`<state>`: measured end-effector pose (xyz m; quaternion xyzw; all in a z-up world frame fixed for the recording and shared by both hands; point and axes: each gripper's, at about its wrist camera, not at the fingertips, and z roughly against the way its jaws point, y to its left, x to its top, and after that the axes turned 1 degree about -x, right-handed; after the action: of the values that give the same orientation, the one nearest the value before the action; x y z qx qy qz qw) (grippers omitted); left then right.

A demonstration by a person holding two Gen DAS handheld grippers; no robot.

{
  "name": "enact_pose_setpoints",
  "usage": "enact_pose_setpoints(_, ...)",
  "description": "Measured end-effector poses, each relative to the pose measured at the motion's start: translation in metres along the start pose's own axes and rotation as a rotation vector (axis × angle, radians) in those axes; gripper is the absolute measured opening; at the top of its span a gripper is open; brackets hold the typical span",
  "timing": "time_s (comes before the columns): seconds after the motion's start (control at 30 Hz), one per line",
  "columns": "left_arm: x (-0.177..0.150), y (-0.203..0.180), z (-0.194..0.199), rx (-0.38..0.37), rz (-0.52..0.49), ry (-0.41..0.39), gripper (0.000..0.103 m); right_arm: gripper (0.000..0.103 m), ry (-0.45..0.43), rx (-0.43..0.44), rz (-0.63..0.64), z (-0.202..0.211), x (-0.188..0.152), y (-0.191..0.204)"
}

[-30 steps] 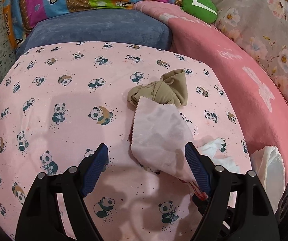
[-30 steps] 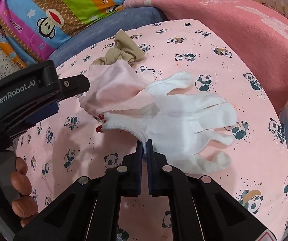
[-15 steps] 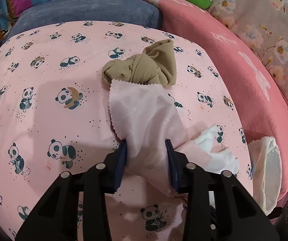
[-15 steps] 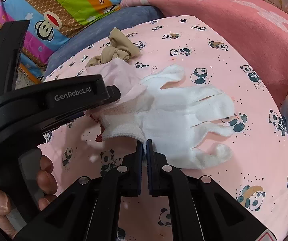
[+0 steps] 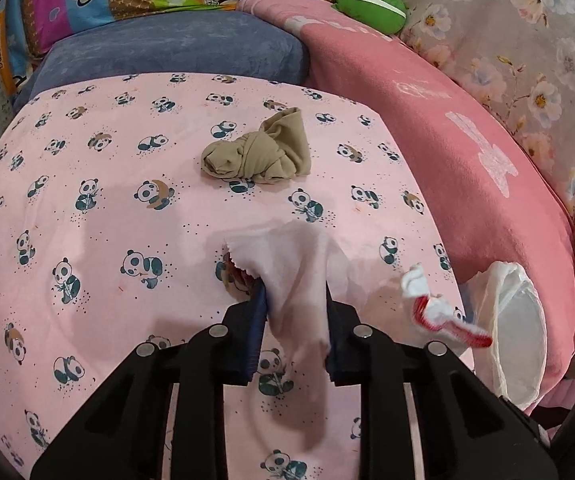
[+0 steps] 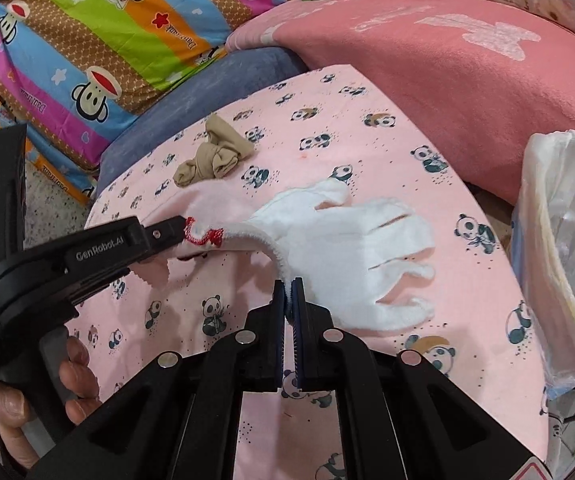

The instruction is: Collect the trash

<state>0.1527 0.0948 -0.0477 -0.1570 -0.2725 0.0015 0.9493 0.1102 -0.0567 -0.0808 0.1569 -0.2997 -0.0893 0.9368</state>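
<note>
My left gripper (image 5: 295, 300) is shut on a pale pink cloth (image 5: 291, 264) and holds it just above the panda-print sheet (image 5: 87, 240). My right gripper (image 6: 288, 292) is shut on the cuff edge of a white glove (image 6: 347, 248) with red trim and holds it lifted. The glove's red cuff (image 5: 443, 316) shows at the right of the left wrist view. A knotted tan stocking (image 5: 259, 156) lies on the sheet further back; it also shows in the right wrist view (image 6: 211, 160). The left gripper body (image 6: 87, 256) sits left of the glove.
A white plastic bag (image 6: 559, 240) stands open at the sheet's right edge, also in the left wrist view (image 5: 515, 320). A pink blanket (image 5: 447, 140), a blue cushion (image 5: 175, 48), a striped monkey-print quilt (image 6: 87, 40) and a green toy (image 5: 371, 4) lie behind.
My left gripper closed on the pink cloth, then pulled it back off the tan stocking and up. My right gripper stayed shut and lifted the glove.
</note>
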Motion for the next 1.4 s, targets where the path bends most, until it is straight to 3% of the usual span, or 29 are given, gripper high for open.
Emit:
enact_pose_setpoints(0.07, -0.002, -0.013, 0.008, 0.003, -0.027, -0.012, 0.011, 0.005, -0.031, 0.004, -0.011, 0.014, 0.004, -0.006)
enact_pose_setpoints(0.37, -0.014, -0.076, 0.044, -0.037, -0.151, -0.076, 0.009, 0.005, -0.191, 0.015, -0.068, 0.089, 0.022, -0.041)
enact_pose_setpoints(0.8, -0.038, -0.153, 0.061, -0.103, -0.300, -0.100, 0.006, 0.005, -0.319, 0.003, -0.143, 0.162, 0.027, -0.094)
enact_pose_setpoints(1.03, -0.047, -0.176, 0.061, -0.127, -0.336, -0.091, 0.006, 0.005, -0.354, -0.012, -0.192, 0.183, 0.023, -0.118)
enact_pose_setpoints(1.2, -0.050, -0.163, 0.051, -0.098, -0.304, -0.063, 0.007, 0.005, -0.356, -0.011, -0.208, 0.188, 0.019, -0.128)
enact_pose_setpoints(1.23, -0.050, -0.156, 0.048, -0.082, -0.289, -0.055, 0.009, 0.005, -0.356, -0.011, -0.209, 0.188, 0.018, -0.129)
enact_pose_setpoints(1.3, -0.050, -0.143, 0.042, -0.068, -0.266, -0.034, 0.030, 0.005, -0.351, -0.006, -0.204, 0.186, 0.017, -0.128)
enact_pose_setpoints(1.33, -0.050, -0.134, 0.039, -0.048, -0.247, -0.033, 0.055, 0.005, -0.350, -0.005, -0.204, 0.185, 0.017, -0.128)
enact_pose_setpoints(1.37, -0.050, -0.126, 0.038, -0.020, -0.232, -0.046, 0.069, 0.005, -0.348, -0.003, -0.202, 0.183, 0.018, -0.127)
enact_pose_setpoints(1.4, -0.051, -0.120, 0.038, 0.003, -0.225, -0.060, 0.072, 0.005, -0.340, 0.005, -0.200, 0.181, 0.018, -0.125)
